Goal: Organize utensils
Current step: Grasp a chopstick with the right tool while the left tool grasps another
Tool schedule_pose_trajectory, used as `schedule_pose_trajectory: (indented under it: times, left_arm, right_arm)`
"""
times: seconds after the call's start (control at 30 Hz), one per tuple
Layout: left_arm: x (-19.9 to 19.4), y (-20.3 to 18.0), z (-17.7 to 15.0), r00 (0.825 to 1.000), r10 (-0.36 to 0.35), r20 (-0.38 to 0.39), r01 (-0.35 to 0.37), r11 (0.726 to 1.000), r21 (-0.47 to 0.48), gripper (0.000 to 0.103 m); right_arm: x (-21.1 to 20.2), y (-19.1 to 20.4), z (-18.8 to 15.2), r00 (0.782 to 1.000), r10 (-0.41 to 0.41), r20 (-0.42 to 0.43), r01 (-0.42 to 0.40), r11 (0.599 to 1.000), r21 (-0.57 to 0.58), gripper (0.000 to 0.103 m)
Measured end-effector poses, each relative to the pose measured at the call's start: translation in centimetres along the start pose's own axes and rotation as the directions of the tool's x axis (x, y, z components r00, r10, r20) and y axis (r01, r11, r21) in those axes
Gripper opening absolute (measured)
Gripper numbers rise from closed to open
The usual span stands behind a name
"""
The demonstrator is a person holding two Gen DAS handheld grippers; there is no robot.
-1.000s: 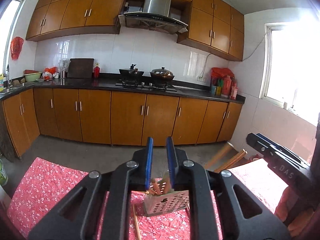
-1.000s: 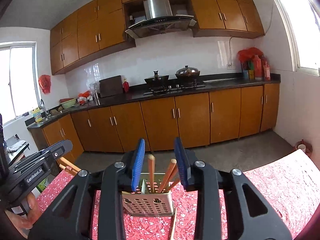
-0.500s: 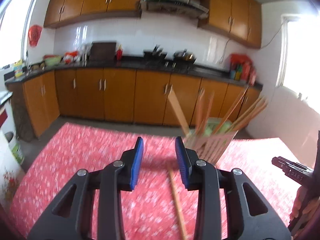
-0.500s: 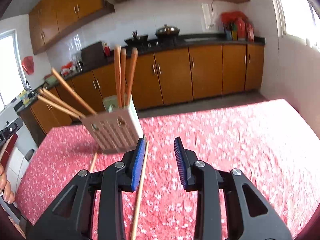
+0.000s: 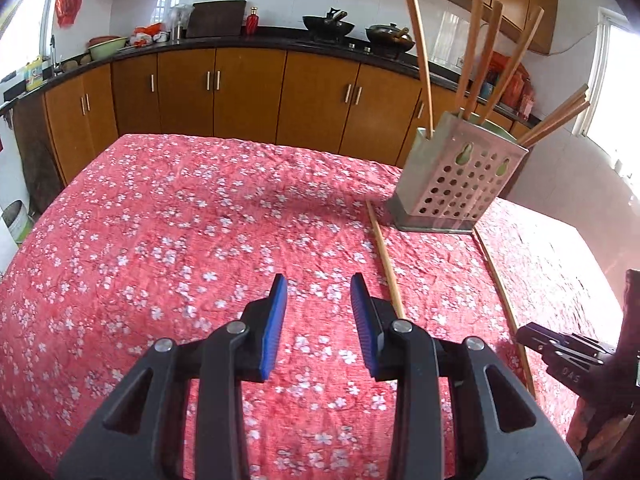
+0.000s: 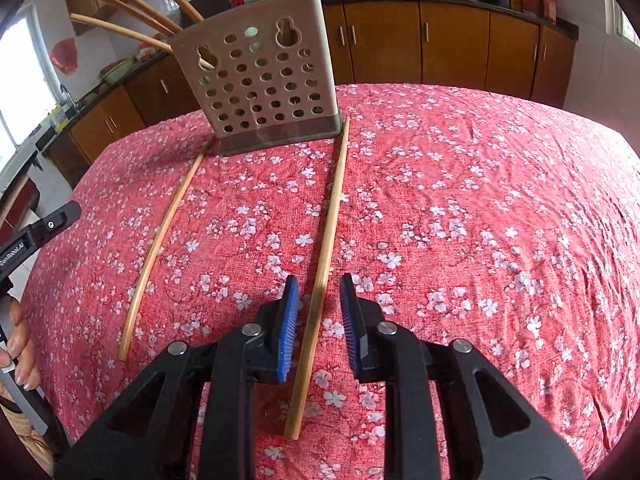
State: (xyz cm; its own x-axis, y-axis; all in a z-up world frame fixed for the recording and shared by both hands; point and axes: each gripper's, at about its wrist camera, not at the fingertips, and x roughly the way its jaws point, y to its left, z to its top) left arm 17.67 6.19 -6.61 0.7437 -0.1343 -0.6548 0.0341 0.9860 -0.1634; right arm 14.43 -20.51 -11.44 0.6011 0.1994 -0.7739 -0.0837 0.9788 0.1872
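Floral tablecloth point(image 5: 160, 240) – wooden cabinets point(image 5: 248, 92)

Both wrist views overlook the holder point(image 5: 456, 184) closely.

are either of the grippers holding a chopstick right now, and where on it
Neither. The right gripper straddles the near part of a bare wooden chopstick lying on the red floral tablecloth, jaws closing but not yet touching. The left gripper is open and empty.

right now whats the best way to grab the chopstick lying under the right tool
Take the chopstick on its near, thicker third, from straight above. It lies flat on the cloth, lengthwise between the right tool's closing pads, which do not press it yet.
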Motion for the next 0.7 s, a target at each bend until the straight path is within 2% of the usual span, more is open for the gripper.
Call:
schedule_pose_trajectory:
  times: [0.07,0.3,0.4,0.5,0.57,0.6,0.7]
  left_arm:
    - [0.3,-0.8,-0.2,1.0,-0.023,-0.011,0.023,1.0,0.014,0.034]
    - [2.1,-4.2,-1.2,0.994,-0.081,-0.075,0.087,0.993,0.079,0.034]
    - [2.9,-5.3,-1.8,0.991,-0.081,-0.107,0.092,0.99,0.108,0.034]
    - [4.1,-6.5,-2.6,0.988,-0.04,-0.151,0.064,0.986,0.156,0.033]
    - [4.8,-6.9,-2.9,0.986,-0.01,-0.169,0.04,0.984,0.174,0.022]
    - [5.3,-7.0,-3.1,0.983,0.008,-0.181,0.025,0.983,0.181,0.013]
    - [5.3,-6.5,-2.8,0.986,0.045,-0.164,-0.014,0.983,0.181,0.008]
  right_arm:
    - [0.2,-0.7,-0.2,1.0,-0.001,0.01,0.001,1.0,0.006,0.009]
    - [-0.9,-4.7,0.2,0.995,-0.097,0.033,0.093,0.988,0.124,0.008]
    - [-1.3,-6.5,0.2,0.993,-0.113,0.032,0.106,0.981,0.163,0.008]
    - [-1.6,-7.0,0.1,0.993,-0.116,0.033,0.109,0.98,0.167,0.008]
    - [-1.6,-7.0,0.0,0.993,-0.113,0.034,0.106,0.981,0.164,0.008]
    - [-1.6,-6.9,0.0,0.994,-0.109,0.034,0.102,0.982,0.16,0.008]
    - [-1.2,-6.1,0.1,0.994,-0.101,0.034,0.095,0.986,0.14,0.008]
